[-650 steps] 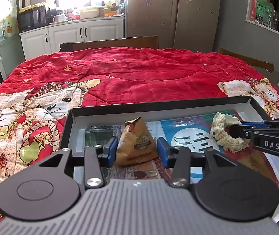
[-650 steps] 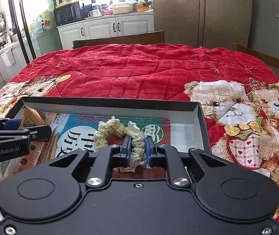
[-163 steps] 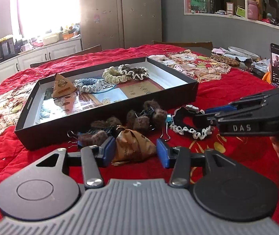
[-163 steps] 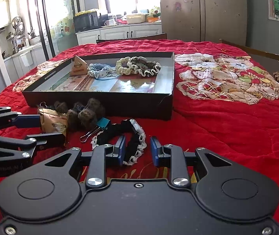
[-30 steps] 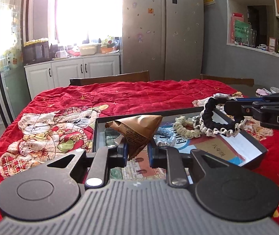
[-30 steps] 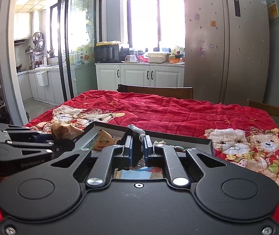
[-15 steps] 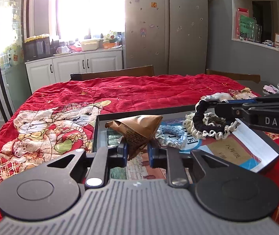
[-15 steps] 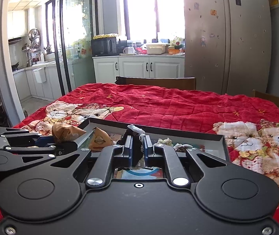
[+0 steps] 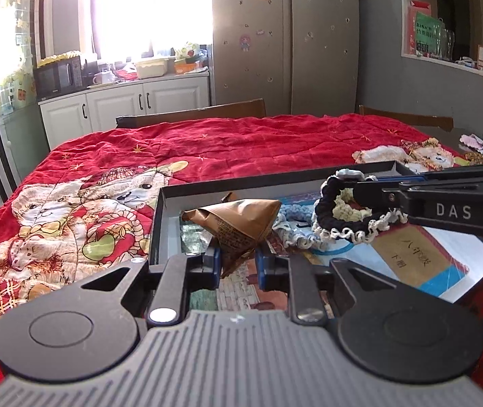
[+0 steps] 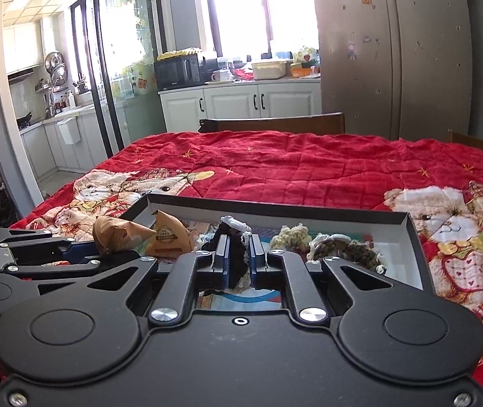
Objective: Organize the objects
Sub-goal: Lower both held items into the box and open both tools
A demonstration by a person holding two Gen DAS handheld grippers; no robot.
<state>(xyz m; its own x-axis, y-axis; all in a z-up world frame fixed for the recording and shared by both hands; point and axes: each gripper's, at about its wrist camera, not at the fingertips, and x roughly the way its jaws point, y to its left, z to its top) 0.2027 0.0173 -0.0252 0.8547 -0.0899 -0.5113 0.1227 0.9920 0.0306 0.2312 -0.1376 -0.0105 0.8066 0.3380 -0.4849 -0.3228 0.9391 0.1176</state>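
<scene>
Scrunchie (image 9: pixel 339 218), black with a white lace edge, hung from the right tool (image 9: pixel 360 186) in the left wrist view, above the black tray (image 9: pixel 160 224). I saw the right tool's jaws clamped on its upper rim. My left tool (image 9: pixel 238 264) was closed on a brown pyramid packet (image 9: pixel 238 227), held by its lower corner over the tray's left end. A pale blue scrunchie (image 9: pixel 290 215) lay in the tray behind the packet. The tray sat on a red quilt (image 9: pixel 241 142) with bear prints, covering the desk.

Right wrist view: my right tool (image 10: pixel 240 264) gripped the black scrunchie (image 10: pixel 233 237), jaws nearly together on the fabric. At left the left tool (image 10: pixel 102 251) held the brown packet (image 10: pixel 115 232) at the tray's (image 10: pixel 309 208) near left corner. A second pyramid packet (image 10: pixel 168 234) stood inside the tray just beside it. A cream scrunchie (image 10: pixel 290 237) and a dark green one (image 10: pixel 350 249) lay further right in the tray.
</scene>
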